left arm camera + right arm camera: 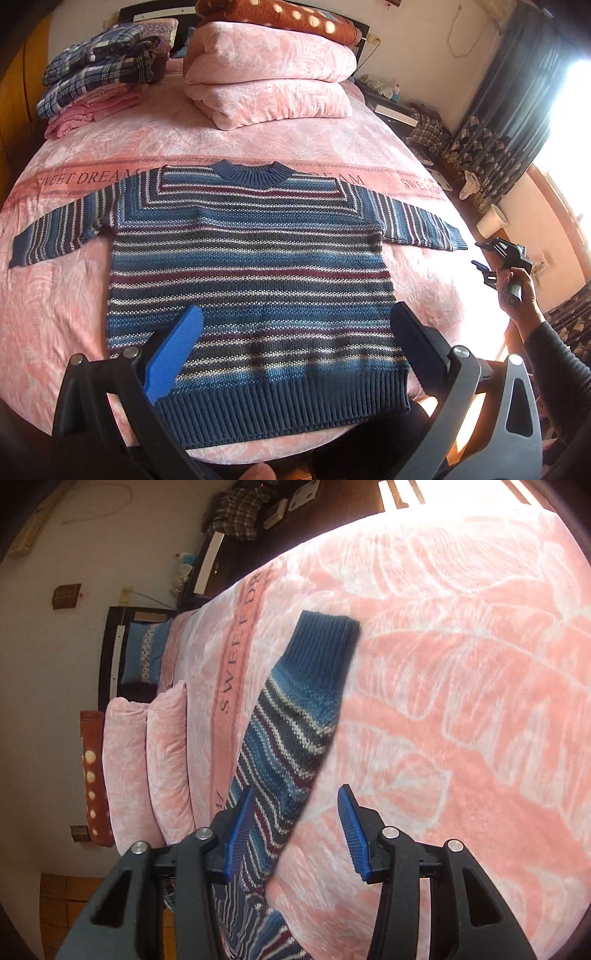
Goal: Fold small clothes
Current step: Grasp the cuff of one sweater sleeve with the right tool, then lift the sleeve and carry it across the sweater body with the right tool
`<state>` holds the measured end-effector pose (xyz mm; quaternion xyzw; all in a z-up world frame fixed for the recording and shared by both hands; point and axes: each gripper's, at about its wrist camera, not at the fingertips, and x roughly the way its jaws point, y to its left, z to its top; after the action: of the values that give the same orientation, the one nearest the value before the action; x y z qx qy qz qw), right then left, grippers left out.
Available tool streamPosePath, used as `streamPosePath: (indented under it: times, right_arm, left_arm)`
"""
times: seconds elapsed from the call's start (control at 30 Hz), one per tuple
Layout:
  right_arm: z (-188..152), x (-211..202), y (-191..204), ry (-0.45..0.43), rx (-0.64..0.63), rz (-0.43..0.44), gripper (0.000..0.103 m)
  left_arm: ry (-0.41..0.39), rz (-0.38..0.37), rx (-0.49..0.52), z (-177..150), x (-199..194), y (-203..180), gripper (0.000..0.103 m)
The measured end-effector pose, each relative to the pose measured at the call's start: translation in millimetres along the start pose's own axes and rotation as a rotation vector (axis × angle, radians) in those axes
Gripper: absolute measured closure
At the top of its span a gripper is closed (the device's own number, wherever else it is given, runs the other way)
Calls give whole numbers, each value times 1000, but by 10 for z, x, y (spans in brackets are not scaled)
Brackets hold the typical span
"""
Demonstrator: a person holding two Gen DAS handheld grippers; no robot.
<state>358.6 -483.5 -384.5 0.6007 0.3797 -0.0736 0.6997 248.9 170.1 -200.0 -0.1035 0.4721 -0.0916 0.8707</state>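
Item: striped sweater (251,266), knitted in blue, grey, white and maroon bands, with a navy ribbed collar and hem. It is lying flat and face up on the bed (55,314), both sleeves spread out sideways, collar toward the headboard end, hem toward me.

Item: my left gripper (295,347). I am holding it above the sweater's lower half, looking down along the garment. Its jaws are standing wide apart, one blue pad (173,354) over the knit near the hem, and gripping nothing.

Item: my right gripper (295,834). I am holding it out to the right of the bed, rolled onto its side, my hand (517,288) wrapped around the handle and a dark sleeve (557,354) covering the forearm. Its jaws are also spread open and empty. In the right wrist view they are pointing along the sweater's right sleeve (291,723), whose navy cuff is lying flat on the bed; whether a pad is touching the knit I cannot tell.

Item: bed cover, pink plush with a pale leaf pattern. A darker band across it is reading "SWEET DREAM", repeated along its length.

Item: folded pink quilt (269,81), lying near the head of the bed, a brown spotted blanket (280,16) on top.

Item: pile of plaid clothes (99,62), lying over pink garments (92,107) at the far left corner.
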Motion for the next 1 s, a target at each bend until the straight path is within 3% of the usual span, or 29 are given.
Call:
streamPosePath:
  times: [0.3,0.73,0.8,0.93,1.0]
  right_arm:
    - [580,428,-106,-56,39,-48,56]
    - [827,724,-95,-81,48,-73,56]
    - [849,745,-63,-82,36,-80,59]
    - [869,759,-6,-91,9,-103,84]
    - [850,723,50,-101,-9,-98,89]
  left_arm:
    - [42,2,-22,14,348,36,3]
    - [95,-6,-85,-24,634,185,3]
    - [110,8,-84,-39,676,200,3]
    - [126,1,-108,-65,713,251,3]
    - [125,-4,-121,-66,698,282,3]
